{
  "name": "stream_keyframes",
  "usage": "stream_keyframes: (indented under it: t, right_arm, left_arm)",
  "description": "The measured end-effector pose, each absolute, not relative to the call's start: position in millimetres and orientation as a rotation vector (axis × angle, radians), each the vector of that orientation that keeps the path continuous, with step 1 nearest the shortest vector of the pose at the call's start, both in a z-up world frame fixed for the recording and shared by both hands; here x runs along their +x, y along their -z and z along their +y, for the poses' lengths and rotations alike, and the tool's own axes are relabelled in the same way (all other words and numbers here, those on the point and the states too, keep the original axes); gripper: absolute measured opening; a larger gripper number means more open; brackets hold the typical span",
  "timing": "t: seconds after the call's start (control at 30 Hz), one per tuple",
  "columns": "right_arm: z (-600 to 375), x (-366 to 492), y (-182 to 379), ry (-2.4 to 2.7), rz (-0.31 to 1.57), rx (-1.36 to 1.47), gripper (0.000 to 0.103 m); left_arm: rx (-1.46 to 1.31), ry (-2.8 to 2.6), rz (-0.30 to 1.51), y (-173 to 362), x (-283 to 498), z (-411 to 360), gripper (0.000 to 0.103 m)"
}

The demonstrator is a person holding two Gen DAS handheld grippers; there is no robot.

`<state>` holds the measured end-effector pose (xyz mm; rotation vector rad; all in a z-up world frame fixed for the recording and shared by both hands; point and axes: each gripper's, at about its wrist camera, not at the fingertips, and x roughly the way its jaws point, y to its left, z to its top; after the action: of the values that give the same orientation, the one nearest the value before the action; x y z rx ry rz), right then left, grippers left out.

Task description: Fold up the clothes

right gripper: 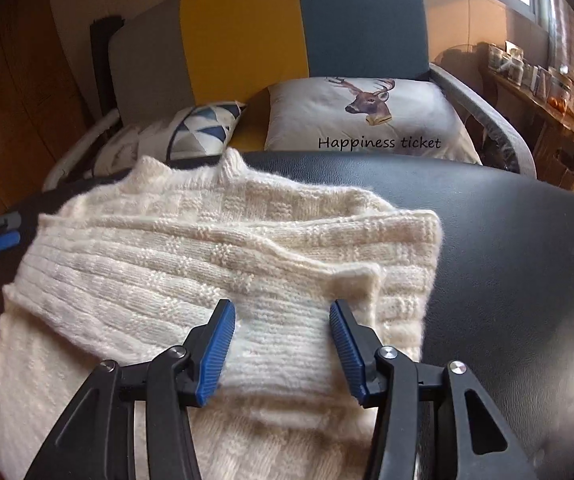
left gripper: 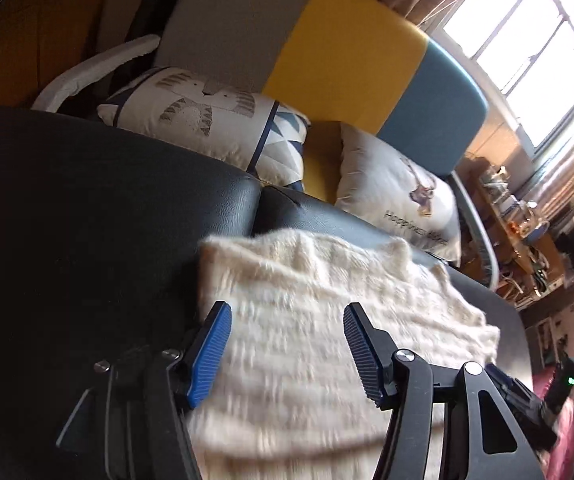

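- Nearest us in the right wrist view, the right gripper [right gripper: 283, 348] hangs low over the cream knit sweater [right gripper: 223, 264], its blue-padded jaws apart and clamped on nothing.
- The left gripper [left gripper: 287, 352] is likewise over the sweater's other side, jaws apart and empty; that view is blurred, so we cannot tell whether the pads touch the wool.
- The sweater lies on a black leather surface [right gripper: 507, 248], already partly folded: a layer is doubled over the body, with a ridged edge running across the middle and a corner of that flap just ahead of the right gripper.
- We judge it soft, limp and fairly thick. It should be light but bulky, and it will sag and stretch if lifted from one point.
- The fuzzy knit should grip the ribbed pads well. The smooth leather beneath may let the whole pile slide when dragged.
- We would take hold at the near edge, both grippers pinching all the layers together, well apart from each other, so the fold carries over evenly.
- Beyond, a deer cushion [right gripper: 367, 116] rests on a grey, yellow and blue sofa [right gripper: 247, 32], clear of the work.
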<state>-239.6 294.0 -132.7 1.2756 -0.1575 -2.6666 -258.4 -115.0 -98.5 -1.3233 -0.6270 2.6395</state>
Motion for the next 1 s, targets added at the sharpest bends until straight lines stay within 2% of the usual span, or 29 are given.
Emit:
stream_keyframes:
  t: [0.13,0.37,0.47,0.53,0.6,0.73,0.9,1.0]
  right_arm:
    - [306.5,-187.4,112.0,2.674,-0.223,1.217,0.05]
    - [310.2,-84.5,120.6,2.534,-0.133,1.29,0.051]
    - [312.0,-51.6,147.6,2.504,-0.061,1.426,0.051]
    - [309.8,-34.6,156.8,2.554,0.007,1.377,0.052]
    - [308.6,-21.6,160.5,2.605,0.034,1.307,0.052]
    - [320.2,-16.7,149.0,2.563,-0.105,1.343,0.052]
    - [376.2,15.4,142.1,2.38,-0.571,1.332,0.055]
    - [390.7,30.2,155.4,2.27,-0.725,1.357,0.057]
  left_arm:
    - [-1.304,-2.616,-0.594,95.6,-200.2,-114.9,0.064]
    - [-1.383,-2.51,-0.528,123.1,-101.8,-89.7,0.064]
    - [-1.442,-2.559,-0.391,142.4,-76.8,-77.7,0.064]
    - [-1.424,-2.622,-0.256,144.8,-69.5,-68.9,0.064]
    - [-1.401,-2.653,-0.224,145.1,-67.9,-65.1,0.068]
    - [-1.366,-2.649,-0.277,133.9,-57.3,-70.5,0.068]
    - [-1.315,-2.592,-0.557,123.7,-16.5,-114.1,0.068]
    - [-1.315,-2.548,-0.675,129.6,12.1,-138.0,0.068]
